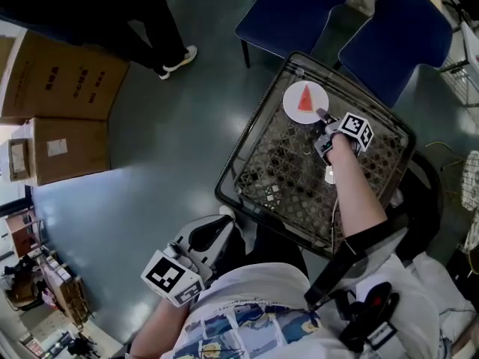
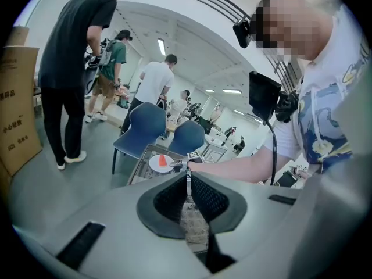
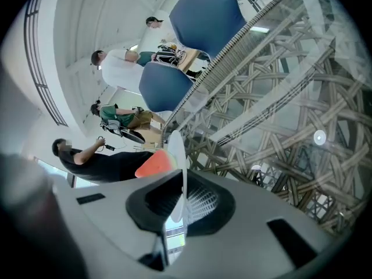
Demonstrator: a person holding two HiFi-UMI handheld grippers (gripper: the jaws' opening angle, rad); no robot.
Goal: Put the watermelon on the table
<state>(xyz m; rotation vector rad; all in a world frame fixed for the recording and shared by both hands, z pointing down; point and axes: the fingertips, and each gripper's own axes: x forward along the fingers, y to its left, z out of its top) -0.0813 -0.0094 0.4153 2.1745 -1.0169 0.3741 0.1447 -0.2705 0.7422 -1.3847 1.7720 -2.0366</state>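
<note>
- Clearly, the watermelon slice (image 1: 305,98) is a red wedge lying on a small white plate (image 1: 291,105), at the far corner of the dark woven worktop (image 1: 284,163).
- The right claw (image 1: 323,115) is clamped on the near rim of that plate. In the right gripper view the rim runs edge-on between the pads, with the red wedge just past them.
- I cannot tell whether the plate rests on the worktop or hangs just above it. The head view looks straight down, and the right gripper view does not show the plate's underside against the weave.
- By my reading the task is close to its end, since the fruit is already over the worktop. What seems left is settling the plate, if it is not down already, then letting go of the rim and drawing the arm back.
- The left claw (image 2: 187,178) is held near the person's body, off the near edge of the worktop. Its jaws are together with nothing between them, and it has no part in the carry.
- Two blue chairs (image 1: 292,10) stand just beyond the worktop.
- Cardboard boxes (image 1: 63,81) on the floor carry dark print, but it is too small to read.
- The cubes on the claws show only black-and-white square markers and no words.
</note>
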